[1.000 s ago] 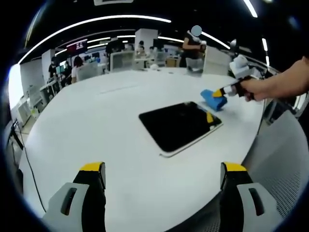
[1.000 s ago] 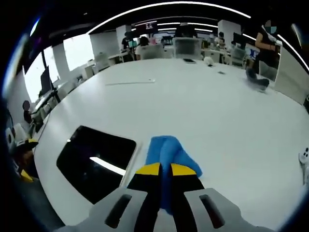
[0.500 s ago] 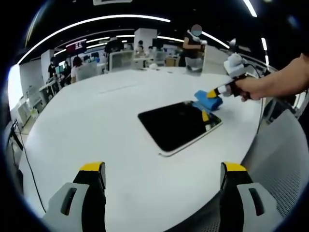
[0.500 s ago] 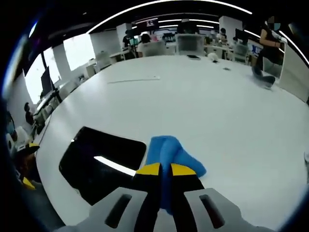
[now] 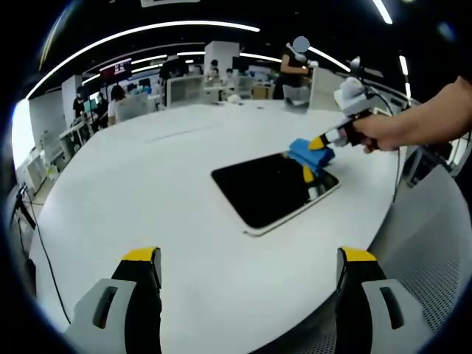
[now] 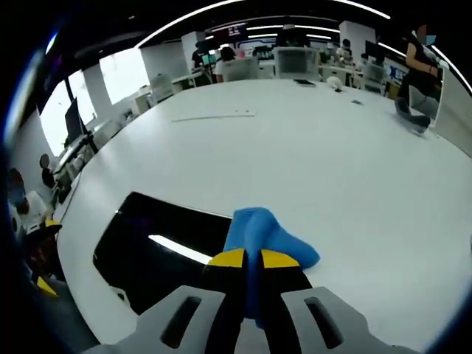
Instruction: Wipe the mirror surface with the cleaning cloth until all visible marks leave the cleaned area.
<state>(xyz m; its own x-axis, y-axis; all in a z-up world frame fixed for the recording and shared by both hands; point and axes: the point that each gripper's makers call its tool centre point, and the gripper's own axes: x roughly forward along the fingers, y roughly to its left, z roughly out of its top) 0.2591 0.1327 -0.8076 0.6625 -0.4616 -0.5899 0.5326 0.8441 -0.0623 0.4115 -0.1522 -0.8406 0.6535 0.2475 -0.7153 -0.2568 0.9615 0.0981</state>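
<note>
Large white round table [image 5: 147, 192], office background with desks, monitors and several people far behind.

Mirror [image 5: 271, 189]: flat dark rectangular panel with pale rim, lying on the tabletop toward the right half of the left gripper view. Surface reads near-black, reflecting a ceiling light strip as a bright streak in the right gripper view [image 6: 158, 240]. No marks distinguishable on it at this resolution.

Blue cleaning cloth [image 5: 310, 153]: bunched, clamped between yellow-tipped jaws of the right gripper [image 5: 330, 138], sitting over the far right corner of the mirror. Whether pressed to the glass or just above, cannot tell. Yellow reflection of the jaw tips visible in the glass just below the cloth.

Right gripper view: right gripper [image 6: 246, 259] jaws drawn close together, pinching the cloth [image 6: 265, 234], which bulges out ahead of the tips. Cloth overlapping the near right edge of the mirror, rest of it over bare white table.

Hand [image 5: 380, 133] and bare forearm entering from the right of the left gripper view, gripping the right tool.

Left gripper [image 5: 248, 267]: jaws spread wide, nothing between them, held above the near table edge, well apart from mirror and cloth.

Thin pale strip [image 6: 214, 115] lying on the table well beyond the mirror.
</note>
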